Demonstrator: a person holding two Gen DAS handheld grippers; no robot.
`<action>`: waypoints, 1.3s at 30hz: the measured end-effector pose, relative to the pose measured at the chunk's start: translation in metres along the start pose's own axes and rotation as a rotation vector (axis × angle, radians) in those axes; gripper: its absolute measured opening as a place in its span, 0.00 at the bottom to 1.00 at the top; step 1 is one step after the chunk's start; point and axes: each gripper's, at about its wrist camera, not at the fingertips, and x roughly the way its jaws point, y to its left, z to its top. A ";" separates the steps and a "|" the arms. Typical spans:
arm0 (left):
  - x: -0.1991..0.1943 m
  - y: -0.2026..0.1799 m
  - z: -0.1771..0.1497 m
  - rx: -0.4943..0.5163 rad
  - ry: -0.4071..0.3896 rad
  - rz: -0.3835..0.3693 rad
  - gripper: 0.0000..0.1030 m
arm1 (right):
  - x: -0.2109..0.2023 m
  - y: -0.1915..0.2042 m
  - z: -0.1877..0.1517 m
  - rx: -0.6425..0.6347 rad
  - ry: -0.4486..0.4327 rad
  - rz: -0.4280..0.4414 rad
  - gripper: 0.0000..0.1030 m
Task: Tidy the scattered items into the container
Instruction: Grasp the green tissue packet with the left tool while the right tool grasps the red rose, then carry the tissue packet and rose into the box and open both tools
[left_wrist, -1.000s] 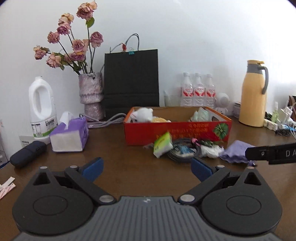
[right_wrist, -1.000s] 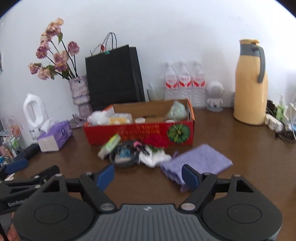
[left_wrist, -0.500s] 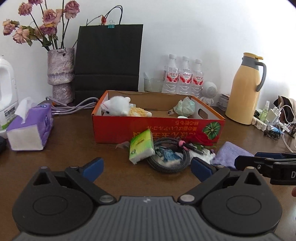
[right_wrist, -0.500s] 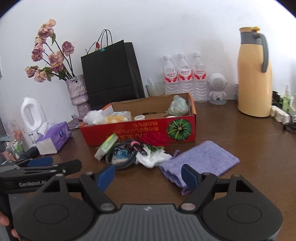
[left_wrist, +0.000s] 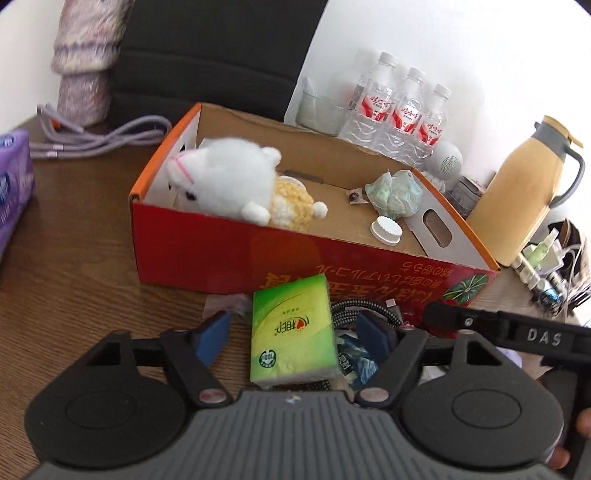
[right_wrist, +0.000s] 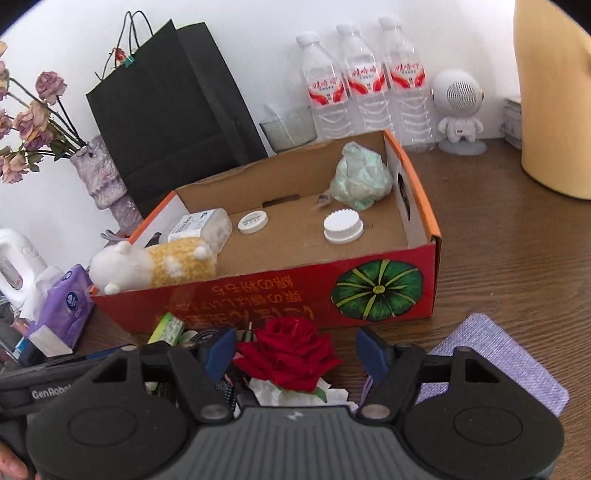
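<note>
Left wrist view: left tool (left_wrist: 291, 332) straddles the green plastic-wrapped tissue pack (left_wrist: 293, 334), which leans against the front wall of the red cardboard box with orange rim (left_wrist: 229, 254). Jaws are closing; the blue pads stand either side of the pack, not yet pressing. Nothing gripped.

Right wrist view: right tool (right_wrist: 295, 350) brackets the red fabric rose (right_wrist: 290, 350), lying on white wrapping just in front of the same box (right_wrist: 258, 295). Jaws closing, the left pad near the petals, the right clear of them. Not gripped.

Also in front of the box: a braided black cable coil (left_wrist: 351, 308) under the pack, and a lilac woven cloth (right_wrist: 506, 362) to the right of the rose.

Notes for the grasp:
- Pack: close on its long sides; the wrapper looks slick, so squeeze firmly before lifting. Watch that the cable does not snag.
- Rose: soft and compressible; take the bloom's body, not loose petals.
- Tools sit close together; lift one clear over the box's front wall before the other, to avoid collision.
</note>
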 end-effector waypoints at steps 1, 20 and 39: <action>0.002 0.003 0.000 -0.021 0.012 -0.008 0.48 | 0.002 -0.002 -0.001 0.013 0.003 0.015 0.57; -0.133 -0.055 -0.041 0.129 -0.384 0.131 0.43 | -0.124 0.048 -0.024 -0.230 -0.350 -0.070 0.35; -0.202 -0.095 -0.186 0.250 -0.386 0.203 0.43 | -0.229 0.061 -0.193 -0.360 -0.486 -0.146 0.35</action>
